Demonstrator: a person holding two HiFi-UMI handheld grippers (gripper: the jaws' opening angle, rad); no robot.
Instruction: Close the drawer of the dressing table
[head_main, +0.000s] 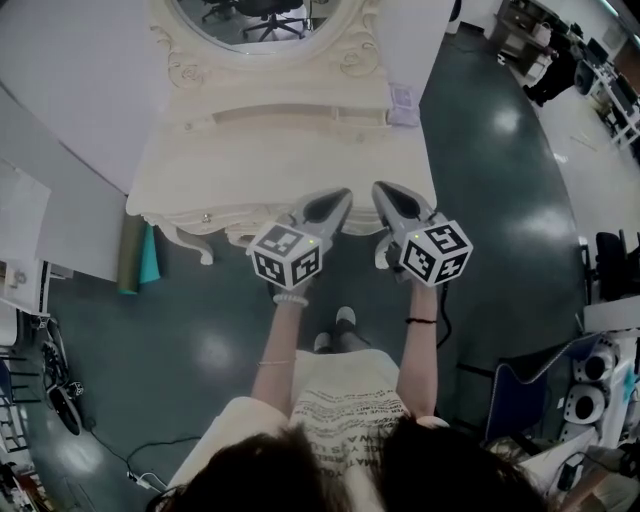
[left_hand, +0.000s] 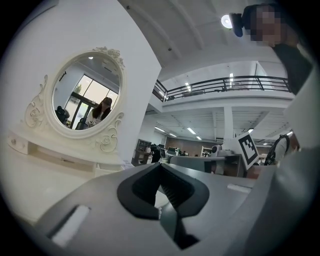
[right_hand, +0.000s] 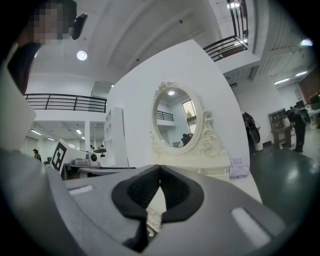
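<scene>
Across most of the head view, dark glossy teal floor (head_main: 500, 200) with pale patches of lamp glare. Behind and to the left of the furniture, plain white wall (head_main: 60, 100). Square ahead, the cream dressing table (head_main: 230, 170): broad flat top, a low raised shelf along the back, carved scrollwork, a curled leg at the front left corner. Upright at the back of the top, an oval mirror (head_main: 262, 18) in a carved frame, showing office chairs from above and window light in the left gripper view. In the carved front below the top's edge, the drawer (head_main: 358, 226), seen only as a cream strip between the two tools; flush or part way out, cannot tell.

Lower in the head view, two bare forearms reaching forward, one tool in each hand. Left gripper (head_main: 338, 197) and right gripper (head_main: 383, 190) side by side, near each other, pointing level at the table, tips over the front edge of the top, right of its middle. Touching the wood or just above it: cannot tell. Both clenched on nothing: in each gripper view, dark ribbed pads (left_hand: 170, 190) met at the tips, only table and mirror beyond. At the rear of each, a cube with black-and-white square markers.

On the floor beside the front left leg, a teal and olive roll (head_main: 138, 255). At the back right corner of the top, a small pale lilac box (head_main: 403, 103). On the left wrist, a pale beaded bracelet (head_main: 290, 299); on the right, a thin dark band (head_main: 421, 321).
</scene>
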